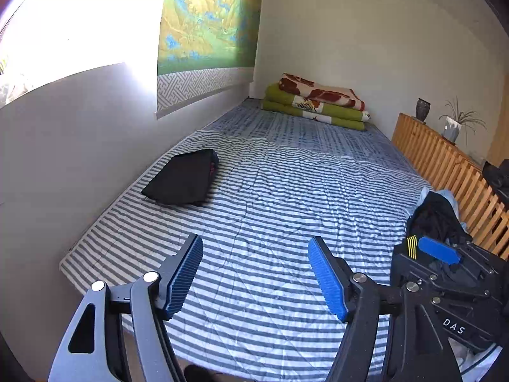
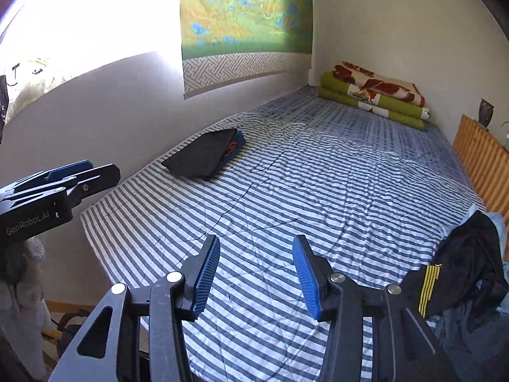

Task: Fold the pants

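Left wrist view: the left gripper [image 1: 255,273] hangs above the blue-and-white striped quilted bedspread [image 1: 270,197], its two blue ribbed pads spread wide with only air and bedding between them. At the right edge of this view the right gripper [image 1: 439,250] appears side-on, in front of a heap of unfolded dark garments [image 1: 435,216] — one piece carries a yellow-striped band [image 1: 412,246] — lying at the bed's near right edge against the slatted wooden bed rail [image 1: 445,162].

Right wrist view: the right gripper [image 2: 256,275] is likewise parted and empty above the bedspread [image 2: 318,191], its gap narrower than the left's. The left gripper [image 2: 68,168] enters from the left edge, clear of the bedding.

Task item: a folded pair of black pants [image 1: 183,176] lies flat as a neat rectangle at the far left of the bed, just beside the grey wall, well apart from both grippers; in the right wrist view [image 2: 202,154] a blue and orange-red edge shows at its far end.

Background — a stack of folded green and red-patterned blankets [image 1: 318,103] at the head of the bed, a landscape-print wall hanging [image 1: 206,19], a dark vase [image 1: 422,109] and a potted plant [image 1: 455,124] on the wooden ledge
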`<action>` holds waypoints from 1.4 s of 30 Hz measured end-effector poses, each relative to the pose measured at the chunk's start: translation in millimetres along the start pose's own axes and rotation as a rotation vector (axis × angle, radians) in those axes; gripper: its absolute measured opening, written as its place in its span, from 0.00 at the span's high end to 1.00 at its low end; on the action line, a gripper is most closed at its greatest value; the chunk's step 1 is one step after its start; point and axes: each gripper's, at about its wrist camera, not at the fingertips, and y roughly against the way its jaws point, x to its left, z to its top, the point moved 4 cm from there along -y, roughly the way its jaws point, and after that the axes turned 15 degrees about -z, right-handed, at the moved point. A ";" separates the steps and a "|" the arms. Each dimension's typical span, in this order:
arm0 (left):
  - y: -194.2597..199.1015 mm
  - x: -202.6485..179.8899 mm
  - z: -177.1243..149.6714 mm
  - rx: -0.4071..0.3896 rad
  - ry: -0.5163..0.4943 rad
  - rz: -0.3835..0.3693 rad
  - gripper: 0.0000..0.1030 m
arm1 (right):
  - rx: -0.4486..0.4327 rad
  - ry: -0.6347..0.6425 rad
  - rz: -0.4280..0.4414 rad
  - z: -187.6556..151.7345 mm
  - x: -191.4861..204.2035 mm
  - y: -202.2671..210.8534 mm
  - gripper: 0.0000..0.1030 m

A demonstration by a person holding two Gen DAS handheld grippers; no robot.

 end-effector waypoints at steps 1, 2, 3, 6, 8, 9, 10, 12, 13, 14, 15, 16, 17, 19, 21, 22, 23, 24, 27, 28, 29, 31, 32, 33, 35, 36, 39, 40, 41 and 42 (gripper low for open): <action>9.1 -10.1 -7.5 0.001 -0.001 0.000 0.27 | -0.015 -0.009 -0.010 -5.6 -5.7 12.7 0.52; 19.7 -20.3 -15.6 0.003 -0.001 -0.002 0.27 | -0.026 -0.020 -0.019 -12.2 -13.0 23.8 0.50; 28.8 -30.4 -23.7 0.006 -0.004 -0.003 0.26 | -0.029 -0.030 -0.022 -18.1 -18.8 31.7 0.49; 47.3 -52.5 -49.7 0.023 -0.011 0.003 0.22 | -0.022 -0.053 -0.024 -37.4 -34.8 53.2 0.49; 59.0 -65.3 -64.8 0.033 -0.008 -0.003 0.19 | -0.025 -0.075 -0.031 -52.8 -44.6 67.8 0.48; 63.6 -68.7 -71.2 0.033 -0.007 -0.006 0.18 | -0.024 -0.084 -0.034 -59.8 -48.5 73.9 0.48; 69.5 -73.5 -78.0 0.035 -0.004 -0.008 0.17 | -0.021 -0.093 -0.038 -67.9 -52.3 79.9 0.48; 76.8 -75.6 -88.3 0.036 0.002 -0.008 0.14 | -0.014 -0.099 -0.044 -80.5 -55.9 89.0 0.48; 80.6 -77.0 -92.7 0.036 -0.001 -0.005 0.13 | -0.012 -0.098 -0.050 -87.2 -56.3 93.2 0.48; 83.8 -76.6 -95.4 0.037 -0.006 -0.003 0.12 | -0.011 -0.095 -0.057 -92.2 -57.0 96.8 0.48; 88.6 -78.8 -99.5 0.038 -0.010 -0.004 0.12 | -0.011 -0.091 -0.068 -97.0 -57.0 100.6 0.47; 92.7 -80.5 -102.7 0.040 -0.013 -0.007 0.11 | -0.011 -0.090 -0.074 -100.6 -57.3 103.8 0.47; 96.3 -81.0 -105.2 0.043 -0.012 -0.011 0.11 | -0.011 -0.091 -0.077 -103.9 -57.2 106.8 0.47; 104.3 -80.1 -109.4 0.037 -0.007 -0.004 0.11 | -0.008 -0.100 -0.071 -109.1 -57.3 111.0 0.47; 106.9 -74.7 -109.1 0.034 0.002 0.003 0.10 | -0.003 -0.102 -0.065 -110.9 -57.0 113.5 0.46; 108.1 -72.2 -109.9 0.033 0.008 0.004 0.10 | -0.002 -0.102 -0.065 -111.5 -55.9 114.6 0.46; 107.4 -67.4 -108.7 0.034 0.014 0.008 0.10 | -0.002 -0.099 -0.065 -111.9 -54.0 115.5 0.46; 106.4 -63.2 -106.9 0.035 0.020 0.011 0.10 | -0.002 -0.094 -0.065 -111.5 -52.2 115.8 0.46; 105.0 -53.7 -103.7 0.036 0.036 0.015 0.10 | -0.001 -0.077 -0.070 -111.0 -47.5 115.0 0.45; 105.2 -52.1 -103.8 0.035 0.038 0.017 0.10 | -0.001 -0.070 -0.071 -110.3 -45.5 114.4 0.45; 104.5 -49.4 -101.8 0.036 0.039 0.019 0.10 | 0.001 -0.066 -0.071 -109.5 -44.0 113.8 0.45; 103.7 -46.6 -99.4 0.035 0.040 0.023 0.10 | -0.001 -0.064 -0.071 -108.3 -42.1 112.9 0.45; 103.8 -45.2 -98.6 0.033 0.040 0.028 0.10 | -0.003 -0.064 -0.073 -108.0 -41.9 112.6 0.45; 104.1 -43.6 -98.4 0.032 0.039 0.031 0.10 | -0.004 -0.066 -0.075 -107.2 -41.0 111.9 0.45; 104.0 -40.7 -96.7 0.029 0.040 0.036 0.10 | -0.003 -0.069 -0.074 -106.6 -40.0 110.6 0.45; 103.5 -39.3 -96.7 0.029 0.041 0.037 0.10 | -0.001 -0.069 -0.072 -107.1 -40.2 109.6 0.45; 100.5 -37.2 -96.8 0.030 0.048 0.038 0.10 | 0.008 -0.057 -0.069 -109.1 -38.3 106.7 0.45; 99.3 -36.1 -97.0 0.031 0.049 0.038 0.10 | 0.010 -0.053 -0.069 -109.7 -37.9 105.6 0.45; 98.2 -35.7 -96.8 0.033 0.050 0.039 0.10 | 0.012 -0.052 -0.072 -110.1 -37.5 104.9 0.45; 96.9 -35.6 -97.0 0.035 0.051 0.040 0.10 | 0.014 -0.053 -0.072 -110.5 -37.6 104.2 0.45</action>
